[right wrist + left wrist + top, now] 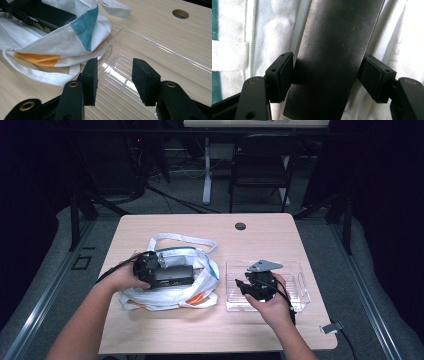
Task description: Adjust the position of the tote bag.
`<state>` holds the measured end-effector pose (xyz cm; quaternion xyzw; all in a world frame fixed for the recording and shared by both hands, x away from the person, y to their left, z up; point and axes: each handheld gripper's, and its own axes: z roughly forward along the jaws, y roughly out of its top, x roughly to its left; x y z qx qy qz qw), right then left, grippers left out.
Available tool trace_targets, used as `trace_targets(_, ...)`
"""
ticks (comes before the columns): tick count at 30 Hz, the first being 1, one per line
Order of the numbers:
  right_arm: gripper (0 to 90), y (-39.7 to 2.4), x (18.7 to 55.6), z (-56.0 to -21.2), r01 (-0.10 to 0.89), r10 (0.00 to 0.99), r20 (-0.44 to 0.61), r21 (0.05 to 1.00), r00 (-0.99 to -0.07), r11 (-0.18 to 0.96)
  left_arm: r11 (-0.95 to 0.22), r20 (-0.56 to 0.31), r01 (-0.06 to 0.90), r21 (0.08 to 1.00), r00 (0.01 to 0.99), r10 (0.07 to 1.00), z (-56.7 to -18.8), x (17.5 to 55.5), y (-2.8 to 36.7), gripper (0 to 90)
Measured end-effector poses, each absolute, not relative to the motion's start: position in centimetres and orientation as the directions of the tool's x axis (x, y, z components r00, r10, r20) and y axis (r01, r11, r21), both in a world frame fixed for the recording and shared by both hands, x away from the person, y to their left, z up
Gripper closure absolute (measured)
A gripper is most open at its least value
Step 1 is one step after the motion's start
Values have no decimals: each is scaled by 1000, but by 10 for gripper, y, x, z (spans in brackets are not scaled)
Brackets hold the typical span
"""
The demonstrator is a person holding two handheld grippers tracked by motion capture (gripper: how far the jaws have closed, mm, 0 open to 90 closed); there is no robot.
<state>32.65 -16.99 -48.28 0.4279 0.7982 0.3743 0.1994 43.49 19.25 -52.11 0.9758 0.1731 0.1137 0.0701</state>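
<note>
Your left gripper (328, 75) is clamped on a flat dark grey pouch (334, 50), both pads pressed to its edges, and holds it over the white cloth tote bag (170, 292) (teal and orange patches show on its side) at the left of the wooden table (260, 240). Your right gripper (115, 75) hovers above the clear plastic tray (160, 60) just beside the bag, its jaws apart with nothing between them.

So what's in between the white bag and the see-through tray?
Just a narrow strip of bare table, seen from the high view. In the right gripper view the white bag comes right up to the clear tray, with nothing lying between them.
</note>
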Motion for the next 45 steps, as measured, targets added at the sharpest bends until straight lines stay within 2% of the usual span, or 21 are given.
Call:
trace_targets(12, 563, -170, 327, -484, 540, 835, 7, 766, -550, 349, -932, 164, 327, 156, 922, 351, -532, 439, 189, 304)
trace_targets(17, 561, -172, 328, -484, 540, 837, 7, 767, -548, 347, -941, 180, 310, 138, 926, 332, -534, 438, 188, 311)
trace_targets(23, 560, -172, 328, -484, 541, 838, 7, 767, -546, 346, -947, 166, 289, 142, 936, 311, -532, 436, 189, 345)
trace_targets(34, 559, -170, 329, -485, 541, 837, 8, 766, -547, 347, -956, 192, 238, 170, 944, 269, -530, 429, 194, 405)
trace_targets(45, 559, -170, 331, -486, 545, 840, 14, 766, -543, 340, -965, 211, 200, 168, 949, 234, -529, 426, 195, 425)
